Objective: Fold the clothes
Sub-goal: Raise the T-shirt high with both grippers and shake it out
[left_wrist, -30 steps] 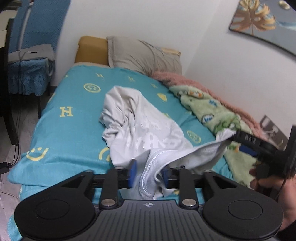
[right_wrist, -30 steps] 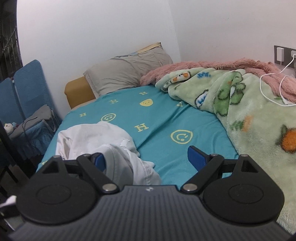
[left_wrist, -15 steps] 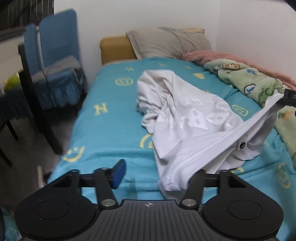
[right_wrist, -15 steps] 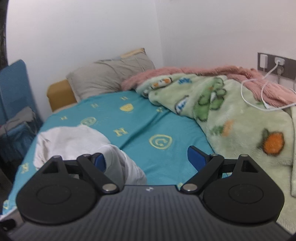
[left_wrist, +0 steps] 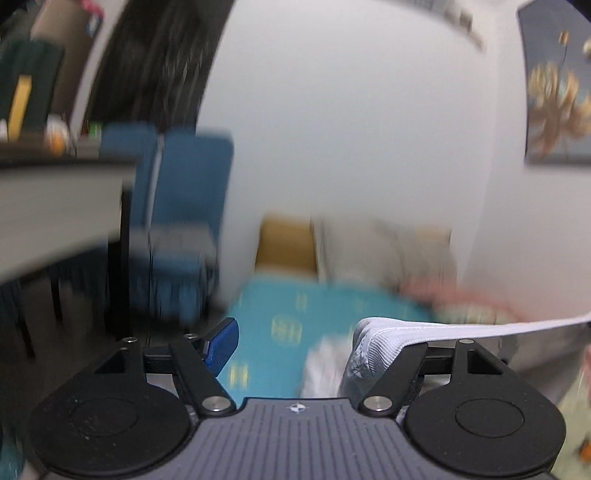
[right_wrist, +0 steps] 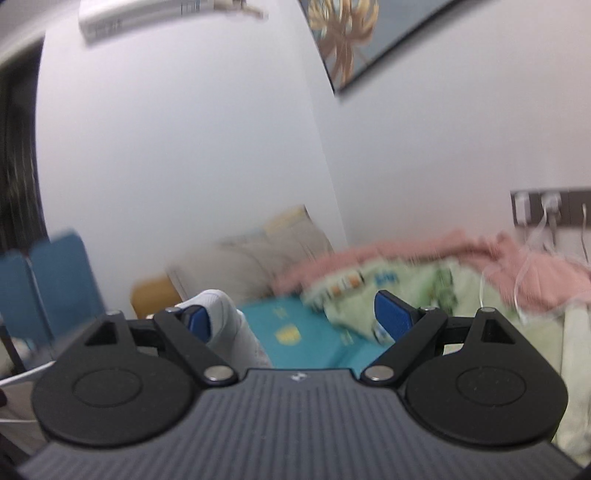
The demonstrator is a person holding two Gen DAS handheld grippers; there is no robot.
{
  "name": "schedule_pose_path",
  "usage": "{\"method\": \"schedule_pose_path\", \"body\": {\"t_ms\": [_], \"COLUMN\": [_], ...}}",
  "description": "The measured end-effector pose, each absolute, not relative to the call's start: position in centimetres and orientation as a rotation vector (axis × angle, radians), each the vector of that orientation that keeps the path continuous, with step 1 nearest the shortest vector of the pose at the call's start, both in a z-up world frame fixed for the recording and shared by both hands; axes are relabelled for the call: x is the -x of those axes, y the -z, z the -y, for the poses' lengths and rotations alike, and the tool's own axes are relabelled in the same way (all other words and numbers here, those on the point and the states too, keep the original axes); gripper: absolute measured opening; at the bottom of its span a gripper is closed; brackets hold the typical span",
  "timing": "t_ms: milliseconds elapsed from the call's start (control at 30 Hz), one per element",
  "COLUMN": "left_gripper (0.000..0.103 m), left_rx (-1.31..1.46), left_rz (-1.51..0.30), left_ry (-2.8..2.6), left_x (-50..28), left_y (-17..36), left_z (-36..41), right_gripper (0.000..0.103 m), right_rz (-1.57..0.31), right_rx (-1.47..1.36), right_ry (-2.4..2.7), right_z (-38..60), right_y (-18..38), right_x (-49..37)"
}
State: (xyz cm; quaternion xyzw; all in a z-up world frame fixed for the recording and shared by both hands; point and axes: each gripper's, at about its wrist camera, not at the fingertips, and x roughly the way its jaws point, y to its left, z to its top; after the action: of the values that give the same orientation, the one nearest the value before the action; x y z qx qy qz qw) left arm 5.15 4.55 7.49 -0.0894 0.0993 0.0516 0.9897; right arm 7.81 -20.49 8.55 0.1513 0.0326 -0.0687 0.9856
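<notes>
**Only hooked, not clamped: slip risk**

Left gripper (left_wrist: 295,343): jaws spread wide, nothing pinched. White garment (left_wrist: 373,347) draped over its right-hand finger only, hem running taut toward the right edge of view. Right gripper (right_wrist: 295,321): jaws likewise wide apart, same garment (right_wrist: 225,317) slung over its left-hand finger.

Judged risks:
- Cloth sliding off either finger under its own weight or a quick swing, since no clamp holds it.
- Dropping in a heap on the teal bed sheet (left_wrist: 280,314), costing a fresh spread.
- Snagging on the green blanket (right_wrist: 424,284) along the bed's right side.

Surroundings: heavy motion blur. Grey pillow (right_wrist: 258,254) at the head end, pink blanket (right_wrist: 443,251) against the wall, blue chair (left_wrist: 181,206) beside the bed's left edge, framed picture (right_wrist: 343,33) above.
</notes>
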Motion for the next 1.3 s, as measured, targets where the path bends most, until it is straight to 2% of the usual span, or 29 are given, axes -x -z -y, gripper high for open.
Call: {"method": "schedule_pose_path", "body": {"t_ms": [333, 467, 633, 767, 933, 1133, 1300], "left_gripper": [0.075, 0.075, 0.076, 0.076, 0.076, 0.076, 0.076], "left_rx": [0.177, 0.142, 0.131, 0.152, 0.145, 0.156, 0.164], "left_rz": [0.136, 0.231, 0.309, 0.287, 0.201, 0.051, -0.069], "left_ry": [-0.113, -0.108, -0.084, -0.047, -0.021, -0.001, -0.018], "left_x": [0.5, 4.5, 9.1, 10.7, 9.2, 1.5, -9.0], "left_y": [-29.6, -36.3, -41.8, -43.2, -40.2, -34.2, -28.9], "left_z": [-3.6, -3.0, -2.6, -2.9, -3.1, -3.8, -4.6], "right_gripper": [0.09, 0.09, 0.09, 0.091, 0.091, 0.091, 0.091], "right_rz": [0.188, 0.29, 0.402, 0.403, 0.29, 0.138, -0.005], "right_rx": [-0.293, -0.241, -0.199, -0.18, -0.182, -0.167, -0.148], "right_ry": [0.019, 0.002, 0.006, 0.014, 0.009, 0.013, 0.001], "right_z": [21.1, 21.1, 21.3, 21.8, 22.4, 22.2, 21.5], "right_y": [-28.5, -35.1, -40.8, -43.1, -40.8, -35.9, -31.1], "right_x": [-0.3, 4.4, 10.4, 12.2, 9.6, 4.0, -4.6]}}
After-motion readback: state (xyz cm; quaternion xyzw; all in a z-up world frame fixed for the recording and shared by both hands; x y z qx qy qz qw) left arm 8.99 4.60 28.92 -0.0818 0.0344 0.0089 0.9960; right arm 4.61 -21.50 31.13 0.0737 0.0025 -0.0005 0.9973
